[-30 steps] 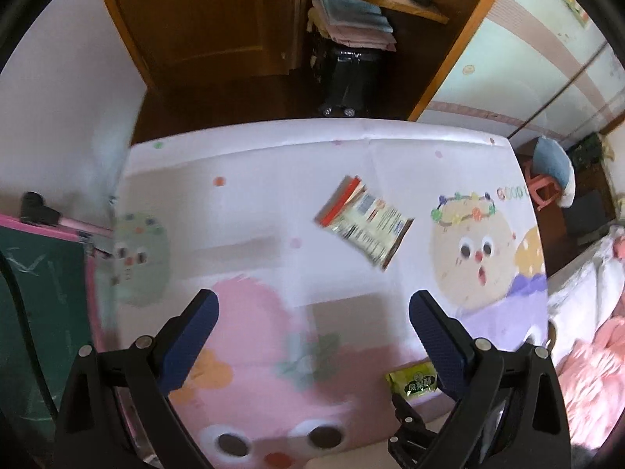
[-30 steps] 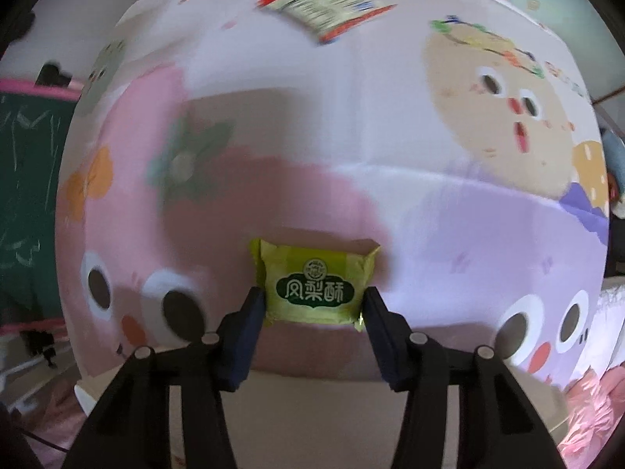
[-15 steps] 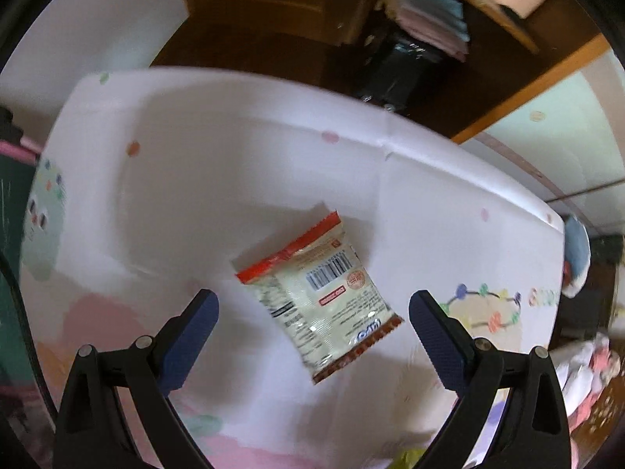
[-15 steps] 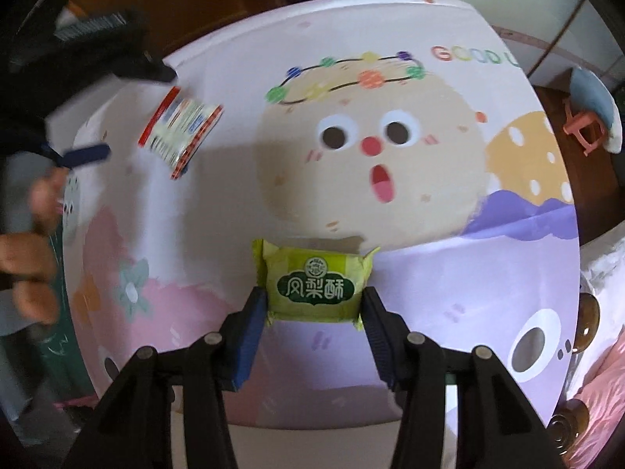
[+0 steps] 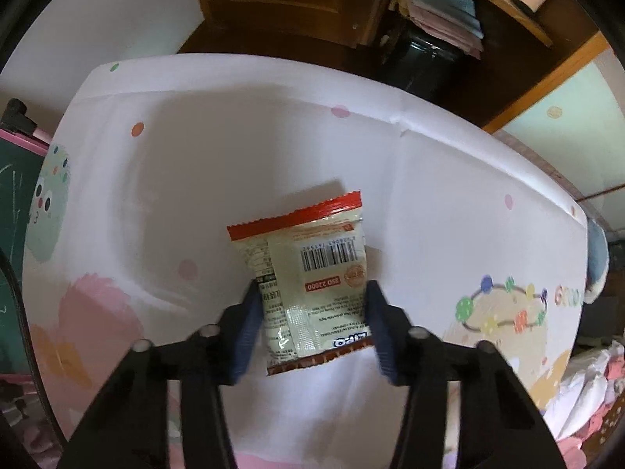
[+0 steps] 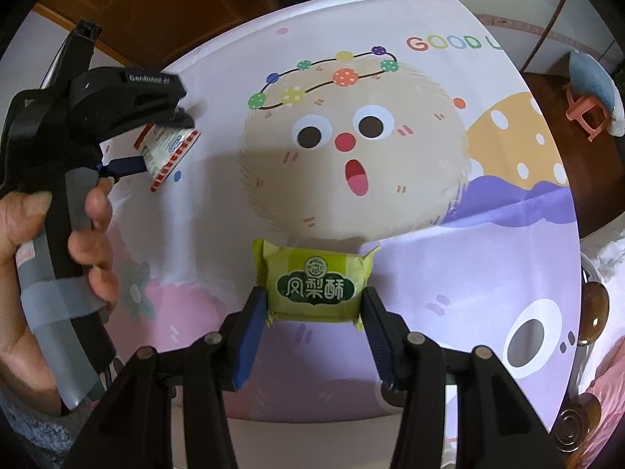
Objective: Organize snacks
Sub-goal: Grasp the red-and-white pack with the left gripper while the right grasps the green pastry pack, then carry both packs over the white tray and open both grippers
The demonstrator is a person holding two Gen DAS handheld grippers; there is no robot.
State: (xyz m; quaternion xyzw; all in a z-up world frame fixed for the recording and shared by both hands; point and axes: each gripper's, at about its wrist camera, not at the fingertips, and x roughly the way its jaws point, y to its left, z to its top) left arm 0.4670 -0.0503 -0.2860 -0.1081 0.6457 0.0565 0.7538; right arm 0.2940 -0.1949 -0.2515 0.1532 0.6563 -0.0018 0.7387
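Observation:
In the left wrist view, my left gripper (image 5: pixel 310 312) is shut on a cream snack packet (image 5: pixel 308 273) with red edges and a barcode, over the white part of the cartoon tablecloth (image 5: pixel 195 164). In the right wrist view, my right gripper (image 6: pixel 310 312) is shut on a green pineapple cake packet (image 6: pixel 314 287) and holds it above the cloth (image 6: pixel 429 215). The left gripper (image 6: pixel 156 144) with the cream packet (image 6: pixel 168 148) also shows at the left of the right wrist view, held by a hand (image 6: pixel 90 250).
A green chalkboard with a pink frame (image 5: pixel 15 203) stands at the table's left edge. Beyond the far edge are a wooden cabinet (image 5: pixel 289 0), stacked cloths (image 5: pixel 441 11) and a dark case (image 5: pixel 425 62). A small pink stool (image 6: pixel 586 105) stands to the right.
My left gripper has moved forward over the cream packet and closed on it. My right gripper still holds the green packet and has carried it toward the table's right side.

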